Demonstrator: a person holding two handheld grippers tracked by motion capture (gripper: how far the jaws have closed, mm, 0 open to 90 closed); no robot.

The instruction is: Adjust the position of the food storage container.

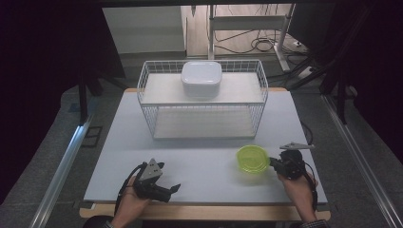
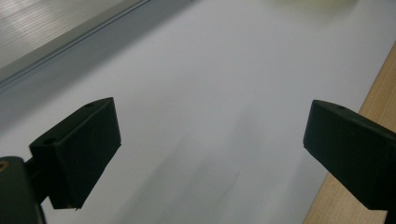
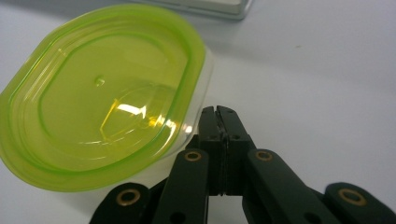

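A clear container with a lime-green lid stands on the white table at the front right. My right gripper lies level just right of it, jaws pressed together with nothing between them. In the right gripper view its tips sit right against the container, below the lid's rim. My left gripper rests near the front left edge, held by a hand, jaws wide apart. In the left gripper view the left gripper has only bare table between its fingers.
A white wire rack with two shelves stands at the middle back of the table. A white lidded box sits on its top shelf. The table's wooden front edge runs close beside the left gripper.
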